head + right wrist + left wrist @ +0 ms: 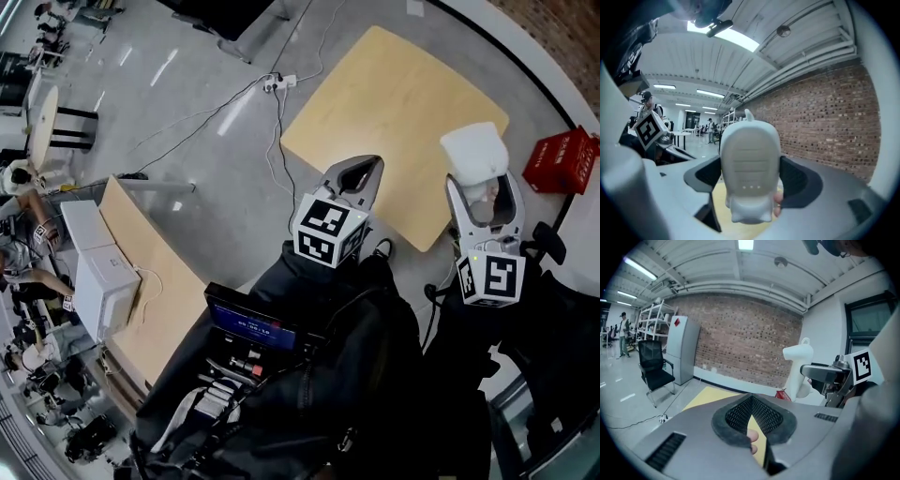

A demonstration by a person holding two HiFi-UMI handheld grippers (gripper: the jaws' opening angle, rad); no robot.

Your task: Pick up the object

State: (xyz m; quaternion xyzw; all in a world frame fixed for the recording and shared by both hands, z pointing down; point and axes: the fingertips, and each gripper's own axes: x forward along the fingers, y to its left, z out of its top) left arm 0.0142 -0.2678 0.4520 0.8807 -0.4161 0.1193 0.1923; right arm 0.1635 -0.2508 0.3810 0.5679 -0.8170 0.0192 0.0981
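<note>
The object is a white plastic thing (473, 150) with a rounded, ribbed body and a small nub on top. My right gripper (483, 192) is shut on it and holds it in the air over the edge of a yellow table (384, 94). In the right gripper view the white object (750, 154) fills the space between the dark pads (799, 180), with a fingertip showing beside it. From the left gripper view the white object (799, 366) shows at the right, held up. My left gripper (354, 176) is shut with nothing in it, its pads (740, 416) meeting at the tip.
A red basket (561, 159) sits on the floor right of the table. Cables and a power strip (279, 84) run across the floor. A second wooden desk (141, 281) with white boxes stands at the left. A black chair (654, 369) and grey cabinet (682, 350) stand by the brick wall.
</note>
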